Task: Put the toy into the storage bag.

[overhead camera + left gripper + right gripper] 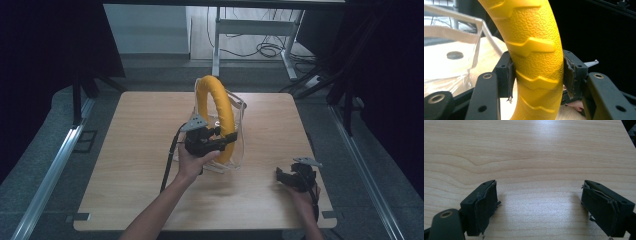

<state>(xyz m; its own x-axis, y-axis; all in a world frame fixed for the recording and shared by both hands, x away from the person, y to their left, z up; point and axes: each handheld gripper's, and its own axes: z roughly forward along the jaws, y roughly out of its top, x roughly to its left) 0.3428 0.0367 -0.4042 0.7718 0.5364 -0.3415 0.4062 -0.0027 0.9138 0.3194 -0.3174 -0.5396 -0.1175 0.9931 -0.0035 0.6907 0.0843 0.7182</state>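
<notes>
Left gripper (pixel 220 141): jaws clamped on the yellow ring (pixel 216 112), one pad on each side of its textured band.
Yellow ring: upright near the table's (pixel 135 150) middle, inside a clear plastic bag (pixel 240 125).
Right gripper (pixel 287 176): near the right front corner, jaws apart, nothing between them.

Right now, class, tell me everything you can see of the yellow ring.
The yellow ring is a thick hoop, seemingly rubbery, with a pebbled skin and raised zigzag ridges. It stands upright on edge, partly inside a clear plastic bag on the wooden table. The left tongs clamp its lower part, one pad pressed on each side.
</notes>
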